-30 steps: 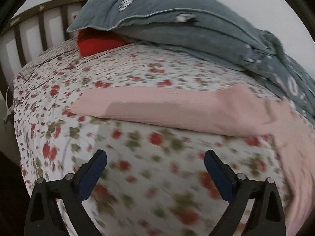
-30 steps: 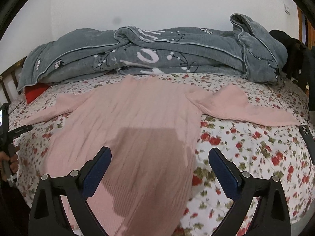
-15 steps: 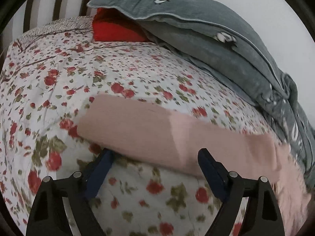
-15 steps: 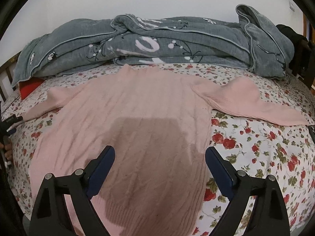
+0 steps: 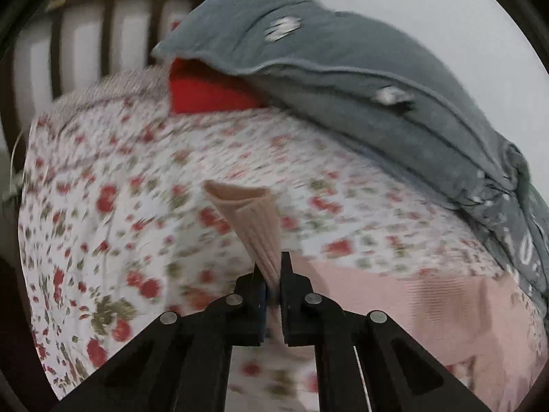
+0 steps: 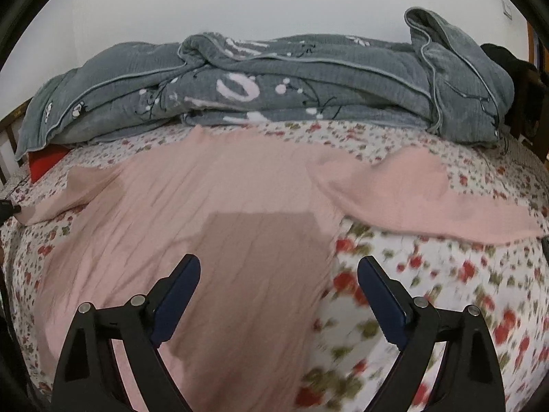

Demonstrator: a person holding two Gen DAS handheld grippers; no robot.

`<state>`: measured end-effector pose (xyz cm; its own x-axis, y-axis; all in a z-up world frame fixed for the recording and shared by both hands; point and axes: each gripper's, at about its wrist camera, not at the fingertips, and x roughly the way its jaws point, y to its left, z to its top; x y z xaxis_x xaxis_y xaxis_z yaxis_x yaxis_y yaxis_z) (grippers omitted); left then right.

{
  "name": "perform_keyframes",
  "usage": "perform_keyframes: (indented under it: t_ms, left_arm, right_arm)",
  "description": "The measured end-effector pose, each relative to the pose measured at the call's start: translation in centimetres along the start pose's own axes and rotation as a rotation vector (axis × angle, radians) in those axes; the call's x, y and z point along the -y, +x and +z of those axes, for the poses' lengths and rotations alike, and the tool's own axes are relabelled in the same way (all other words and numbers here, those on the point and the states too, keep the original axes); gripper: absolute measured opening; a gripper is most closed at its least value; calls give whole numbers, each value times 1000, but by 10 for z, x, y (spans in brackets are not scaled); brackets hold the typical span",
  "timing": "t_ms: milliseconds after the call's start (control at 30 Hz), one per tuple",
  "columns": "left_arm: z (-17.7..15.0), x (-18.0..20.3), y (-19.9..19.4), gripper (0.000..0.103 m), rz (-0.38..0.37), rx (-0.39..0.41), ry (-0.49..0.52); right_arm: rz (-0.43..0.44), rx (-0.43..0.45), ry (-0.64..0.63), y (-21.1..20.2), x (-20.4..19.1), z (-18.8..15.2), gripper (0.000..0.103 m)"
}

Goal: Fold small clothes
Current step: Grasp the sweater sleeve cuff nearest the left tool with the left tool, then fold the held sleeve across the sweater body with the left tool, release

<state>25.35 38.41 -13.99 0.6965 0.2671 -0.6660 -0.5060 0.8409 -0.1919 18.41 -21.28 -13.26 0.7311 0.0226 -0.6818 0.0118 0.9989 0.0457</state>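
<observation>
A pink ribbed sweater (image 6: 219, 213) lies spread flat on the floral bed sheet (image 6: 446, 295), both sleeves out to the sides. My left gripper (image 5: 272, 267) is shut on the end of the left sleeve (image 5: 254, 219), whose cuff stands up above the sheet; the rest of the sweater (image 5: 429, 298) lies to the right. My right gripper (image 6: 278, 274) is open and empty, hovering over the sweater's lower right edge. The right sleeve (image 6: 411, 192) lies flat on the sheet.
A grey quilt (image 6: 274, 89) is heaped along the back of the bed against the white wall. A red pillow (image 5: 206, 92) sits under its left end, by the wooden headboard (image 5: 85, 44). A dark object (image 6: 514, 79) sits at the far right.
My left gripper has closed on the left sleeve end and lifted it off the sheet. My right gripper has moved closer over the sweater's lower part, still open.
</observation>
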Motion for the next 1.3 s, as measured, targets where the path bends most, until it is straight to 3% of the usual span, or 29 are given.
perform_keyframes:
  t_ms: [200,400,467,633,800,967,1133,1167,1200,1267,1300]
  left_arm:
    - [7,116,-49,7,-141,62,142]
    - [-14,258,-93,7,-295,75,311]
    - [-32,306,-102,6,-338,65,363]
    - [-89,412,-116,6,-461,4,471]
    - [-171,493,-111,7,-498,-75,624]
    - [-235,518,-93,11,-489,-180,745]
    - [-241,502,-93,13,-485,-232,774]
    - [-236,493,-94,18,-494,-234,761]
    - [-228,480,-96,41,-504,-235,735]
    - [-213,454,-99,75,-509,-204,677]
    - [-204,443,-97,75,-511,-175,653]
  right_arm:
    - [12,74,14,0,35,26,93]
    - [2,118,63,-3,79,15,93]
    - [29,130,85,-5,95,11,93]
    - [-19,135,141,-8,127,4,93]
    - [-7,151,193,-16,151,-1,93]
    - [-13,151,185,-17,155,-2,92]
    - [-8,145,162,-13,145,-1,92]
    - [-3,141,157,-11,141,0,93]
    - [0,135,153,-9,137,0,92]
    - [6,130,144,-5,129,1,93]
    - [7,126,140,-3,125,1,93]
